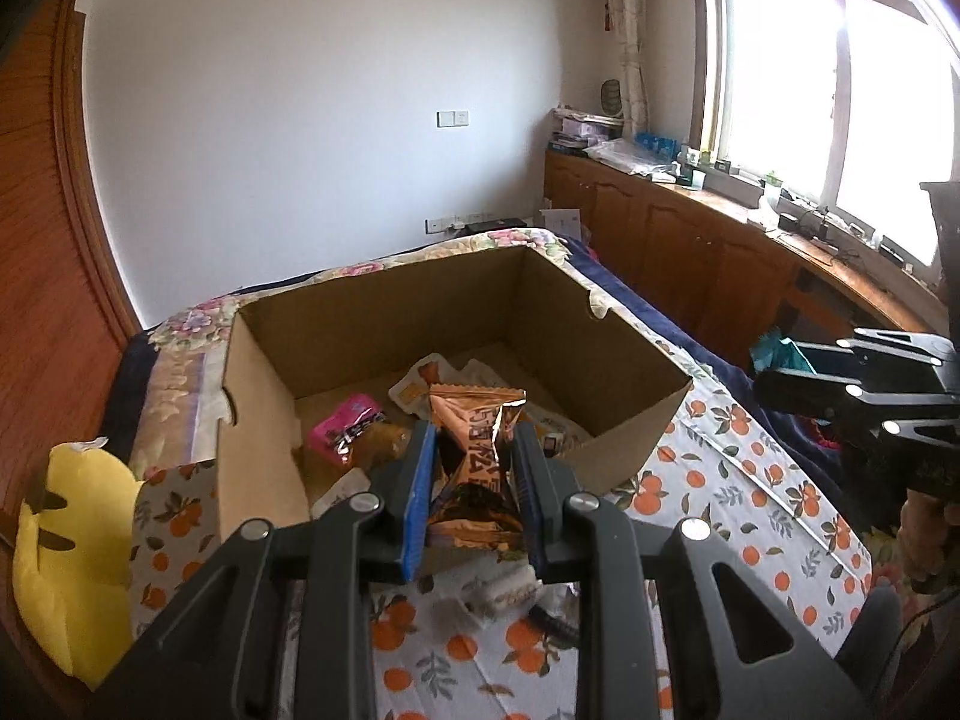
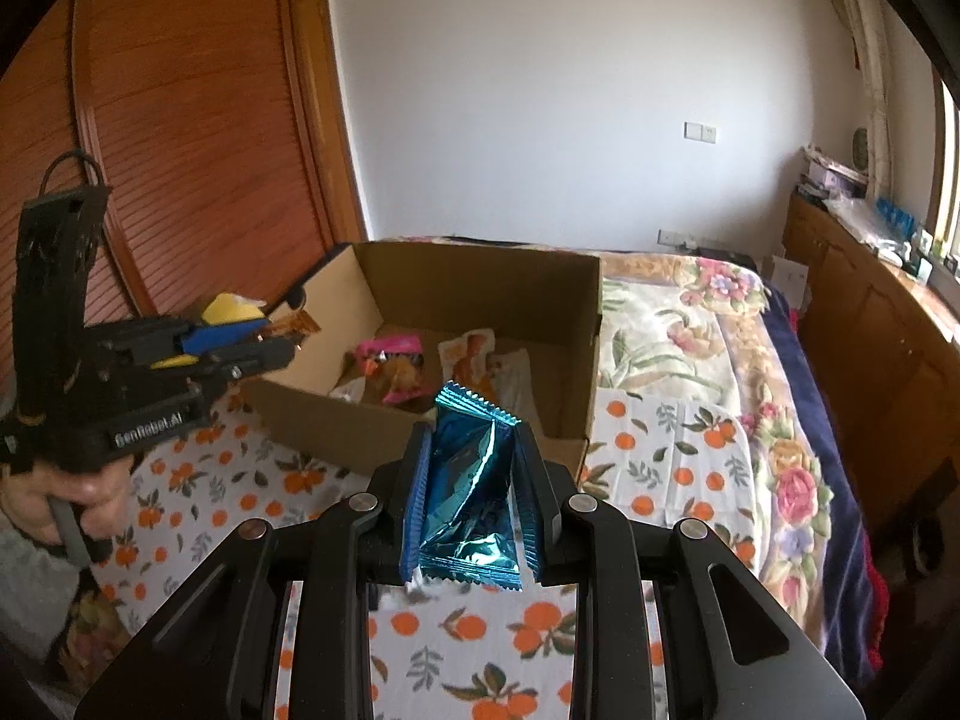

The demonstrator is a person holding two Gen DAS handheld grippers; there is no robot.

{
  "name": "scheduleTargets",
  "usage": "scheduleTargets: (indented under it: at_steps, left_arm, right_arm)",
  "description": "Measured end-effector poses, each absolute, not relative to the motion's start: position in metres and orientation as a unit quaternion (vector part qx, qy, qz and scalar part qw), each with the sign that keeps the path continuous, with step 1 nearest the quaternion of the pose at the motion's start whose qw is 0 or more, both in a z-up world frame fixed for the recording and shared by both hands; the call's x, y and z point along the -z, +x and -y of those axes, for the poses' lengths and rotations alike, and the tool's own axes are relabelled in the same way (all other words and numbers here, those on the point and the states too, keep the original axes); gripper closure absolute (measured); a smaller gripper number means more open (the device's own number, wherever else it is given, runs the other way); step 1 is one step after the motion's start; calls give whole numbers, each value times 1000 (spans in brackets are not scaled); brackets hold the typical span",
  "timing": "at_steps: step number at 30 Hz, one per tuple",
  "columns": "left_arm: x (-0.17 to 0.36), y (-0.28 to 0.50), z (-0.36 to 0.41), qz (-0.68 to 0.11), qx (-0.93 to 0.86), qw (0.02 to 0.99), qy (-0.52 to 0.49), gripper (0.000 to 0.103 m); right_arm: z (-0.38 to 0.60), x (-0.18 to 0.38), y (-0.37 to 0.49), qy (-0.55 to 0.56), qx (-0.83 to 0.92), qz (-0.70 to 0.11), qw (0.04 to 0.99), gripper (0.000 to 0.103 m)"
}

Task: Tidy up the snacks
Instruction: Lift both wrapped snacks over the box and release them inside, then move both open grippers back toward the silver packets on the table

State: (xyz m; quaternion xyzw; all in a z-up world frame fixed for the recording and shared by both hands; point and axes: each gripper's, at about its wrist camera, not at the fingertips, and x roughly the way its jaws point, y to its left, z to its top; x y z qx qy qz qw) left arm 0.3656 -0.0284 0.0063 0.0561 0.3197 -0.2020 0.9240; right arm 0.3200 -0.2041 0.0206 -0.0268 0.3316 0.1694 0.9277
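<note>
An open cardboard box (image 1: 630, 438) (image 2: 576, 312) stands on the bed and holds several snack packets, among them a pink one (image 1: 345, 426) (image 2: 387, 348). My left gripper (image 1: 474, 429) is shut on an orange-brown foil snack packet (image 1: 474, 468), held above the box's near wall. In the right wrist view that left gripper (image 2: 282, 339) shows at the left with the orange packet's end (image 2: 297, 324) sticking out. My right gripper (image 2: 471, 432) is shut on a teal foil snack packet (image 2: 471, 492), just short of the box's near wall. The right gripper (image 1: 780, 369) shows at the right edge of the left wrist view.
The bed carries an orange-fruit print cloth (image 1: 750, 480) (image 2: 660, 456) and a floral blanket (image 2: 720, 324). A yellow object (image 1: 72, 540) lies at the left. Loose small items (image 1: 504, 591) lie on the cloth under my left gripper. Wooden cabinets (image 1: 690, 240) line the window wall; a wooden door (image 2: 198, 138) stands left.
</note>
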Motion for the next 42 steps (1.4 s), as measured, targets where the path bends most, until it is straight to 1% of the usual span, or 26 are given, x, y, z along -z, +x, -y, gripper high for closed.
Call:
scheduleTargets:
  at_steps: [6,14,18,19,22,25,26,27,29,33,36,42]
  left_arm:
    - [6,388,29,-326,202,922,51,79]
    - [29,421,23,-350,199,915,38,79]
    - [40,434,18,-361,196,911,30,76]
    - [43,436,18,-367,195,909,29,73]
    - [49,438,18,-372,196,907,27,71]
    - [50,438,19,-370,193,908,30,66]
    - [51,438,19,-371,192,908,29,65]
    - [51,439,18,-372,192,908,27,64]
    - [52,439,16,-373,192,907,23,62]
    - [53,434,13,-374,186,908,21,58]
    - [51,428,11,-372,182,910,20,57]
    - [39,406,7,-354,187,916,23,56]
  right_arm:
    - [199,-17,348,-33,-163,-333,928,79]
    - [189,6,397,-21,-164,-351,922,79]
    - [182,20,417,-20,-163,-360,918,79]
    - [181,24,421,-20,-163,-364,917,79]
    - [176,37,429,-20,-163,-377,911,78]
    - [173,46,431,-25,-160,-383,910,75]
    - [172,47,432,-27,-157,-383,910,71]
    - [172,49,432,-27,-156,-383,910,62]
    - [171,50,433,-26,-153,-384,910,54]
    - [171,49,432,-24,-156,-379,912,52]
    - [174,46,427,-6,-163,-381,910,52]
    - [179,26,395,-9,-148,-363,920,52]
